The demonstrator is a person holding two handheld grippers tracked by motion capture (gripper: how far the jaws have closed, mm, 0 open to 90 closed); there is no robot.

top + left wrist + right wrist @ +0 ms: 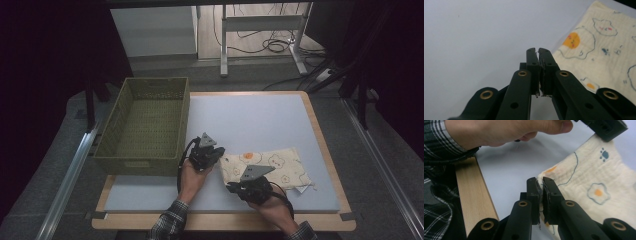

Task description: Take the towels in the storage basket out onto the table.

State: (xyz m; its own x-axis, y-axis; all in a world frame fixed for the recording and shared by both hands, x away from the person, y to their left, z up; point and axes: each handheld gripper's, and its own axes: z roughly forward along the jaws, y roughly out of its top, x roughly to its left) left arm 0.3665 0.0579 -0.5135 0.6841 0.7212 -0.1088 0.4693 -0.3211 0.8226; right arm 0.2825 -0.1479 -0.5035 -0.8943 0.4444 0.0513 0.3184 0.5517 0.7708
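1. On the grey mat [260, 120], right of the green basket [145, 125], lies the printed cloth [280, 167].
2. Left gripper [538, 53] pinches its near-left corner.
3. Right gripper [541, 182] pinches its near edge, probably for lifting or folding.

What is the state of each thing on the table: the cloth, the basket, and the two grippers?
cloth: lying mostly flat on the mat, its left edge pinched at two corners.
basket: upright, empty, standing on the table's left side.
left gripper: jaws shut on the cloth's far left corner.
right gripper: jaws shut on the cloth's near left corner, that corner a little lifted.
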